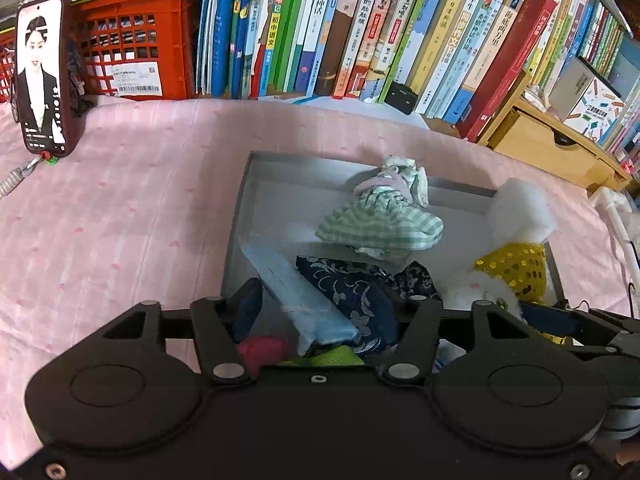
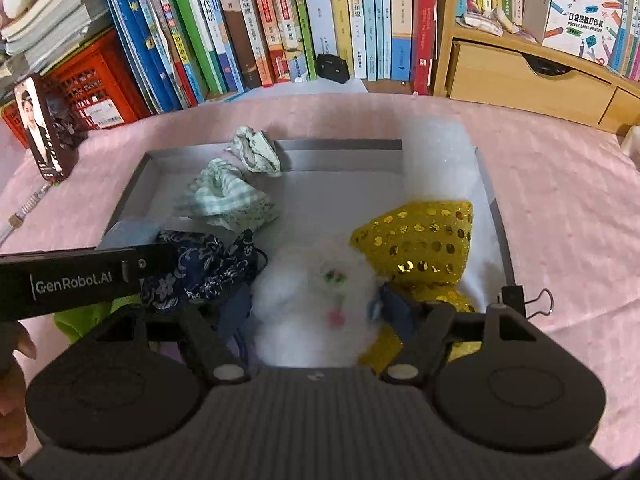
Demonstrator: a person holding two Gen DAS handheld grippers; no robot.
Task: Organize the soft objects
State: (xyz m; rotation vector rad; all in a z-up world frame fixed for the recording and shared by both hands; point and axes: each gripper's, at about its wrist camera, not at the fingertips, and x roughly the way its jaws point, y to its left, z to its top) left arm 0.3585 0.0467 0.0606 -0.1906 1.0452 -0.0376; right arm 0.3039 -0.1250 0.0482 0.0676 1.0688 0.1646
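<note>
Inside the grey tray on the pink cloth lie a navy floral pouch, green checked pouch and white plush toy with gold sequin fabric, both the left gripper and right gripper parted, gripping nothing
</note>
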